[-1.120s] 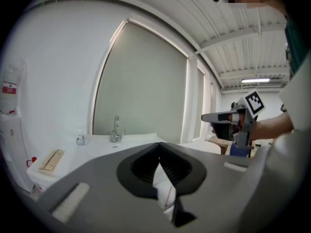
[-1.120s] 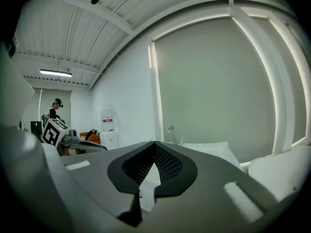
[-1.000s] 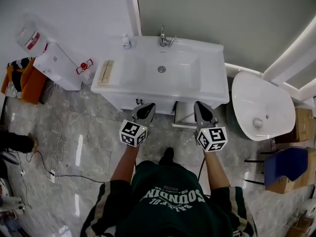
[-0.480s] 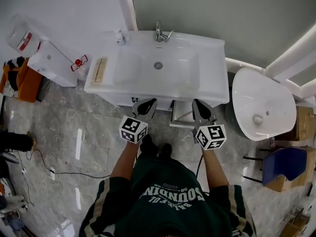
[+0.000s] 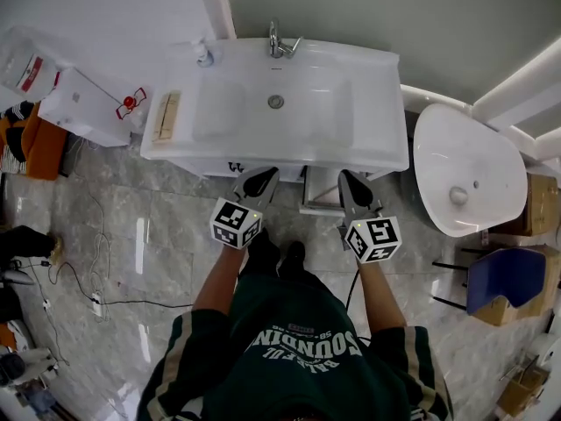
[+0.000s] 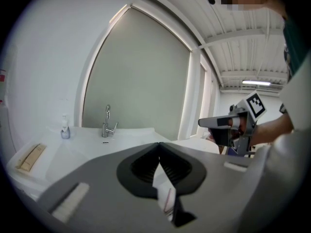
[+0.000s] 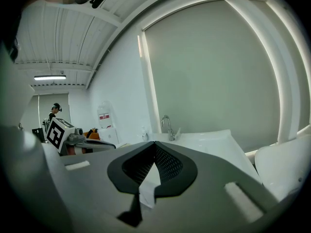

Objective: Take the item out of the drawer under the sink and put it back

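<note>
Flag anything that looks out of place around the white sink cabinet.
A loose white oval basin sits beside the white sink cabinet, apparently uninstalled. Below the cabinet front, a white drawer-like part juts out, seemingly left open. Nothing looks spilled or broken.

Person: dark green short-sleeved shirt (image 5: 298, 331), pale lettering, cream-striped sleeves; black shoes (image 5: 293, 254). Two grey tools, left tool (image 5: 262, 177) and right tool (image 5: 348, 181), each bearing a white cube (image 5: 235, 224) of black square markers.

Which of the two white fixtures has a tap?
The rectangular sink in the middle: a chrome tap stands at its back edge. The rounded fixture to its right has none.
</note>
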The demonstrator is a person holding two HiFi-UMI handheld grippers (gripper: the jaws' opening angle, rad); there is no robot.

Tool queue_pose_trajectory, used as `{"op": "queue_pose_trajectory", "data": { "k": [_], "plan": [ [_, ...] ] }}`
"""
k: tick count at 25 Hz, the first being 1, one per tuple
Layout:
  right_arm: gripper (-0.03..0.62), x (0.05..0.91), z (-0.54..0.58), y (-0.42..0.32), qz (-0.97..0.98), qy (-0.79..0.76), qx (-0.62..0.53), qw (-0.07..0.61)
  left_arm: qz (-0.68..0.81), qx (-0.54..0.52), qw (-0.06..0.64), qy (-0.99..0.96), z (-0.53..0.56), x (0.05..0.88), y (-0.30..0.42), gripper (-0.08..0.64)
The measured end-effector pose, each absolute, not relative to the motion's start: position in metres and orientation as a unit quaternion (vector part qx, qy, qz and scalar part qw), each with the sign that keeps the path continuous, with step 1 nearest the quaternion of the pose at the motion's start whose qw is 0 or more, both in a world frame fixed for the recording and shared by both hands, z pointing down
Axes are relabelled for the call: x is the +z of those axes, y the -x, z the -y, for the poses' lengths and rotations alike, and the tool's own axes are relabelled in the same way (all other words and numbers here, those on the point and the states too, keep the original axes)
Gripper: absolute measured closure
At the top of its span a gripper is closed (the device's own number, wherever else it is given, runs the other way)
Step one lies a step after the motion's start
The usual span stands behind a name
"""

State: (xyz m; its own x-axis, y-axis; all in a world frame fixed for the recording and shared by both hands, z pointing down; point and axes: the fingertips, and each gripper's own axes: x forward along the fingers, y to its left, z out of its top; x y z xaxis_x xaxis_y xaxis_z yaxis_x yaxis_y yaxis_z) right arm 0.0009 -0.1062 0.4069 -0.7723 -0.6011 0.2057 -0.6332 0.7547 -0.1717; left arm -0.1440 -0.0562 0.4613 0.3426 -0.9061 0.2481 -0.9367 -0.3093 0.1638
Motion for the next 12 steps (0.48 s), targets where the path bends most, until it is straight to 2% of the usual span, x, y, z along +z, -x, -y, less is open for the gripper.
{"op": "queue_pose_trajectory", "data": {
  "k": [12],
  "plan": [
    [0.589, 0.47, 0.094, -0.044, 0.905, -0.38, 0.163, 0.101, 0.474, 0.118, 0.173, -0.855, 0.073, 0.53, 0.079, 0.509]
  ]
}}
